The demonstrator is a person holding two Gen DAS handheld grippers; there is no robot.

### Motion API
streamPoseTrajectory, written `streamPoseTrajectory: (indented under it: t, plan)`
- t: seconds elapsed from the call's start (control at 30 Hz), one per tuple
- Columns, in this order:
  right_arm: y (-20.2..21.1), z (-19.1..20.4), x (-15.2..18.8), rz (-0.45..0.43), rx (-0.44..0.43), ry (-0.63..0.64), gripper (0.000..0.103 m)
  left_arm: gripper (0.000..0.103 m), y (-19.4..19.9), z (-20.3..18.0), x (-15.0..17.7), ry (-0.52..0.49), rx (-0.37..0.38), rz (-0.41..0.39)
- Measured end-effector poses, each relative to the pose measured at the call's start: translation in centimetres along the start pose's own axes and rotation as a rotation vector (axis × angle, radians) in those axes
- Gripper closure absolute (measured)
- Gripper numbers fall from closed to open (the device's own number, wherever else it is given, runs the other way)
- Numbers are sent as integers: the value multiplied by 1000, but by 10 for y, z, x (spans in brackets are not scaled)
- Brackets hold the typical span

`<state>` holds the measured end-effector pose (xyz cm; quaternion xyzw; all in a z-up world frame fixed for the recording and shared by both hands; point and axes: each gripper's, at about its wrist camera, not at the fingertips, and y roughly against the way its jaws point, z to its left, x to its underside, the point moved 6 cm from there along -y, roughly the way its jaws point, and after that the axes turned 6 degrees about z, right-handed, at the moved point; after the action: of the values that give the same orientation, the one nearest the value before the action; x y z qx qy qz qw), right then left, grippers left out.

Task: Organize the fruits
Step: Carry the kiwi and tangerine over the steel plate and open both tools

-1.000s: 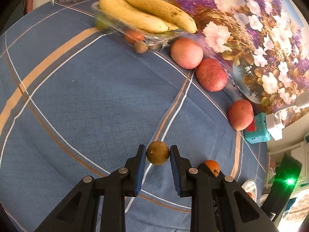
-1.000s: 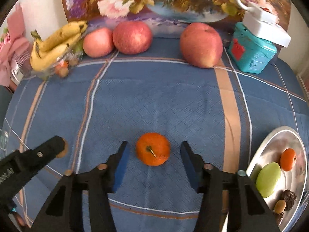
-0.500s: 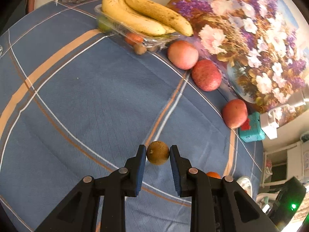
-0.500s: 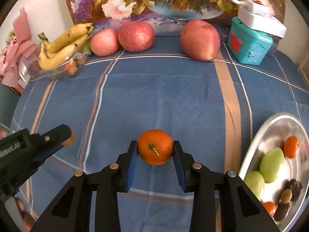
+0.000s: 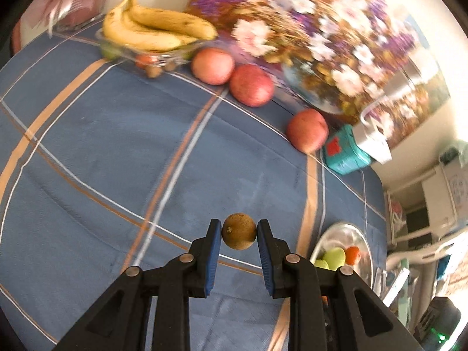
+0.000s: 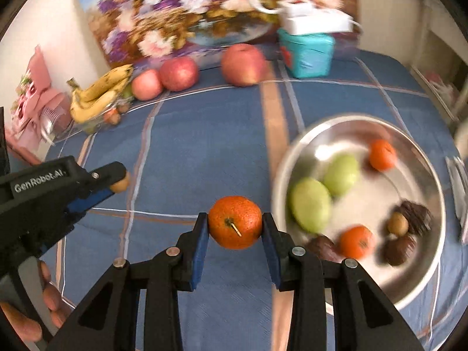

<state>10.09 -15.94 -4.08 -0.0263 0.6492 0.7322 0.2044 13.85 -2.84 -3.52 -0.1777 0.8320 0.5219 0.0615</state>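
A blue cloth with orange and white stripes point(image 6: 204, 152) covers the surface, and a large flower painting point(image 5: 321, 38) leans at the back, at about 12 o'clock in both views. Along its foot lie three red apples point(image 6: 244, 64), with the bananas point(image 5: 152, 29) on a clear tray at 11 o'clock of the left view.

The right gripper point(image 6: 235, 225) has just been closing, and now its blue pads press on both sides of the orange mandarin point(image 6: 235, 222). So this fruit is gripped and is off the cloth. The left gripper point(image 5: 239, 231) is closed as tight as it goes on the small brown fruit point(image 5: 239, 231), which sits between its pads.

One second ago the mandarin lay on the cloth between wide jaws, and the brown fruit sat low over the cloth. Now both fruits are higher, and the views have swung to the right. The silver plate point(image 6: 424, 278), which was only a slice at the edge at 4 o'clock, now fills the right view from 2 to 5 o'clock. It already holds two green fruits point(image 6: 311, 204), two small mandarins and some dark brown pieces. In the left view the plate has appeared at 4 o'clock.

I judge that both picking steps are finished and the carrying to the plate is under way; placing both fruits is not yet done.
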Motion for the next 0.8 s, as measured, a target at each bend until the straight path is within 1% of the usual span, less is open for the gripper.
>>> streamPoseTrajectory:
  t: [0.1, 0.17, 0.23, 0.33, 0.43, 0.63, 0.8]
  plan:
    - [11, -24, 5, -16, 35, -37, 66, 76, -7, -26, 10, -66, 23, 27]
    - [18, -47, 3, -33, 70, -78, 66, 76, -13, -43, 18, -116, 41, 52]
    - [23, -71, 0, -43, 108, -120, 66, 76, -23, -66, 31, -176, 78, 91]
    - [24, -107, -1, -30, 164, -194, 66, 76, -37, -95, 47, -257, 103, 140]
    - [23, -131, 1, -12, 170, -253, 66, 76, -48, -113, 65, -324, 106, 180]
    - [18, -142, 6, 19, 145, -282, 65, 75, -59, -113, 74, -330, 87, 218]
    - [12, -137, 7, 49, 124, -264, 65, 74, -64, -117, 79, -337, 104, 245]
